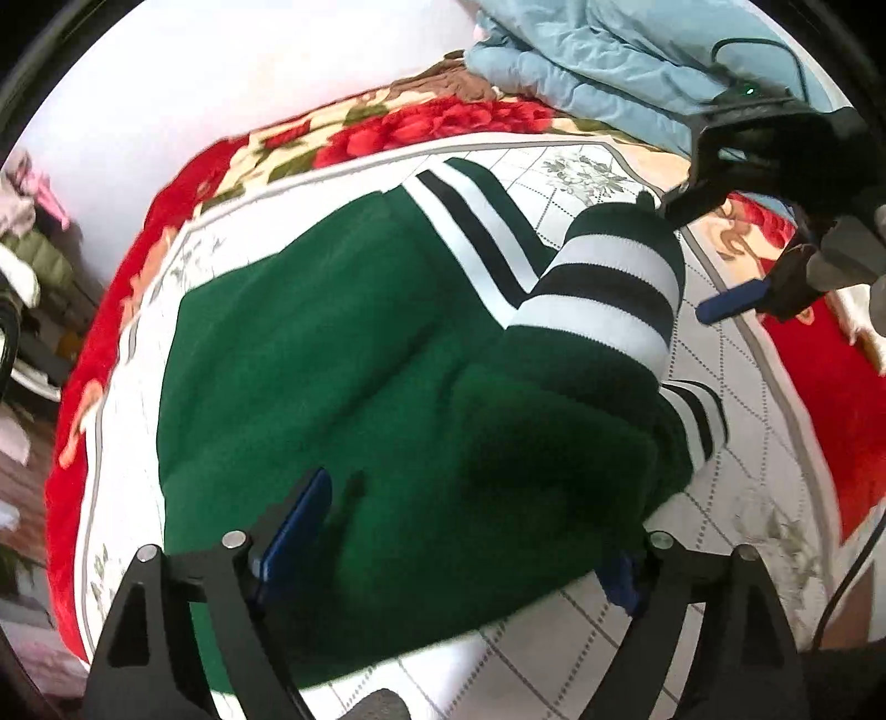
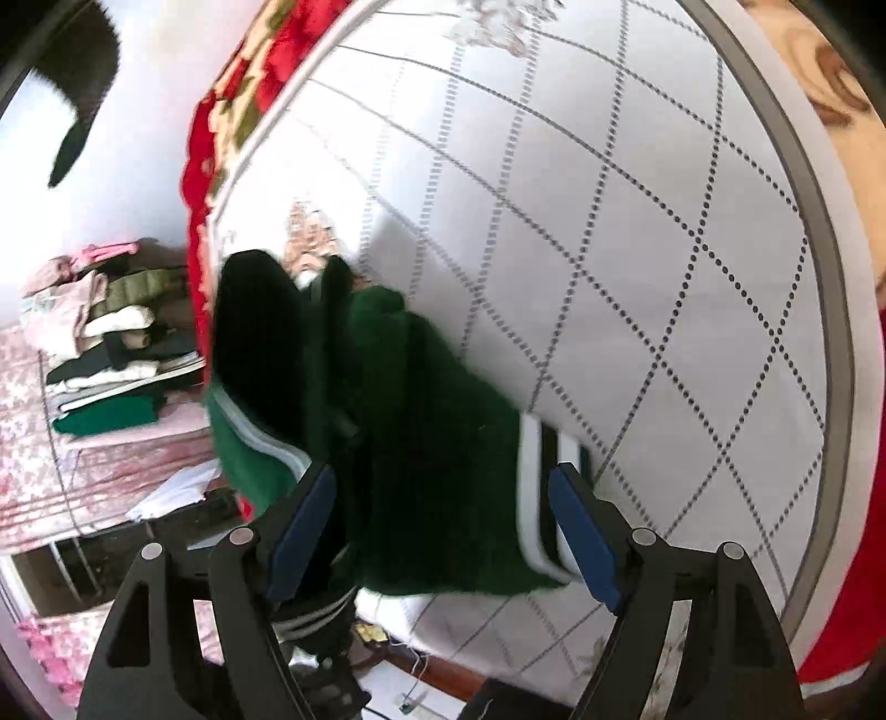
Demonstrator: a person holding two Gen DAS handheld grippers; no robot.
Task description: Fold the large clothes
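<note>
A dark green sweater with white and black stripes lies partly folded on a white quilted mat. One striped sleeve is bent over its right side. My left gripper hovers over the sweater's near edge, its blue pads wide apart and holding nothing. My right gripper shows at the upper right, open, just beyond the sleeve. In the right wrist view the sweater bunches near the mat's edge. The right gripper is open above it, and a striped cuff lies by its right pad.
The mat lies on a red floral blanket. A light blue quilt is heaped at the bed's far end. A stack of folded clothes sits on another surface beyond the bed's edge. A black cable runs to the right gripper.
</note>
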